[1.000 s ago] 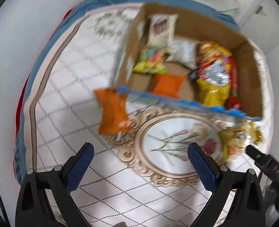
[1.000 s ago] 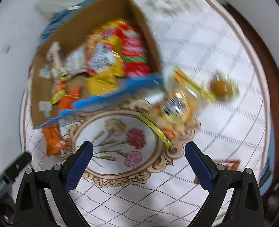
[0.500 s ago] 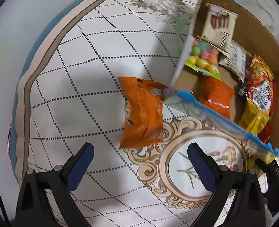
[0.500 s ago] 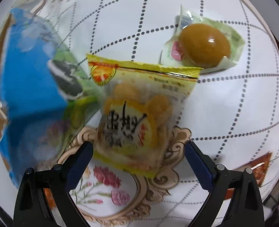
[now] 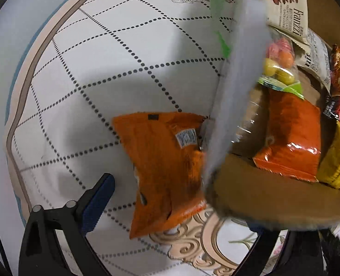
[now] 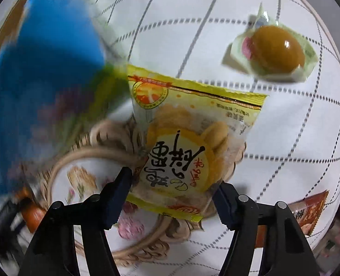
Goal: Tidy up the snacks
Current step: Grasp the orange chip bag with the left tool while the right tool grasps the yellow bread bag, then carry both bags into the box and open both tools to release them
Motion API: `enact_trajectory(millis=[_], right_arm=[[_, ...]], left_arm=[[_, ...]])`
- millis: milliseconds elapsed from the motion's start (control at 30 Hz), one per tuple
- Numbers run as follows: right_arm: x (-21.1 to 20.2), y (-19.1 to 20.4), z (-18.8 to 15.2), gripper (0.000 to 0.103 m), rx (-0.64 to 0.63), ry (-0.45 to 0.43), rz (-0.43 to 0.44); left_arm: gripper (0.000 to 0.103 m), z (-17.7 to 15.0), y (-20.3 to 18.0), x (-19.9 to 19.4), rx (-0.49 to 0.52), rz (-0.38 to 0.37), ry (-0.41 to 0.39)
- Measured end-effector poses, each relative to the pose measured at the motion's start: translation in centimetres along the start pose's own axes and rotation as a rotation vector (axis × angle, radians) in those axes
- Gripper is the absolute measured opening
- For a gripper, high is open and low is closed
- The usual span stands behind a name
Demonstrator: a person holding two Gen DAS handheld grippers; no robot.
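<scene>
Yellow biscuit packet [image 6: 188, 147] lies on the tablecloth [image 6: 285, 119], bracketed by my right gripper's [image 6: 172, 197] spread jaws; light, crinkly, fragile inside, so pinch its lower edge. Left gripper [image 5: 176, 207] open near orange packet [image 5: 165, 165].

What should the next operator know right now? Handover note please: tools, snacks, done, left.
Left tool: open, low over the orange packet on the tablecloth, which lies against the box's outer wall; not gripped.
Right tool: fingers straddle the lower end of the yellow biscuit bag; a firm grip cannot be confirmed.
Cardboard box: already holds another orange packet, a candy bag, a Franzzi wafer pack and other packets.
Left outside the box: orange packet, yellow biscuit bag, wrapped egg, brown packet at the table edge.
</scene>
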State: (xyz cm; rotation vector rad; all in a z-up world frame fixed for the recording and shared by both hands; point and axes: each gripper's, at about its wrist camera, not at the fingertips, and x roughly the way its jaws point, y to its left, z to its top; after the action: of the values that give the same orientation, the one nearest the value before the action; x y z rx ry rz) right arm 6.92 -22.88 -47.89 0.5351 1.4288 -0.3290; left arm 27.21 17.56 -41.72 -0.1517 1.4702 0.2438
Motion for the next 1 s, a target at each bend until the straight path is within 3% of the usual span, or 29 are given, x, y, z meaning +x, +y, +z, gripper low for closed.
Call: enact_trajectory(millis=[67,100,133,400,567,833,933,1000], right_arm=[[0.5,0.3,-1.0,0.069,-0.044,0.027,-0.003],[0.6,0.4,-1.4,0.069,-0.059,0.036,-0.003],[0.8,0.6,-1.9,0.069,-0.075,0.047,-0.001],[2.3,2.9,-6.6,0.069,-0.209,0.132,0.006],[2.7,3.6,-10.9,0.068,-0.314,0.177,-0.005],[3.0,2.7,-18.5,0.068,-0.443,0.254,-0.026],[2.9,2.0,-17.9,0.073,-0.417,0.258,0.005],[2.9,0.9,-17.2,0.084,-0.394,0.264,0.026]], left_arm=[[0.074,-0.1,0.0,0.0,0.012,0.016,-0.020],[0.060,-0.1,0.0,0.0,0.019,0.021,-0.023],[0.054,-0.4,-0.1,0.1,0.036,0.021,-0.024],[0.052,-5.0,0.0,-0.1,0.118,0.036,-0.035],[0.052,-11.0,0.1,-0.8,0.177,0.017,0.001],[0.053,-20.8,0.5,0.1,0.217,-0.028,0.123],[0.058,-21.3,0.5,0.8,0.215,-0.033,0.137],[0.066,-21.1,-0.6,1.4,0.199,-0.049,0.164]])
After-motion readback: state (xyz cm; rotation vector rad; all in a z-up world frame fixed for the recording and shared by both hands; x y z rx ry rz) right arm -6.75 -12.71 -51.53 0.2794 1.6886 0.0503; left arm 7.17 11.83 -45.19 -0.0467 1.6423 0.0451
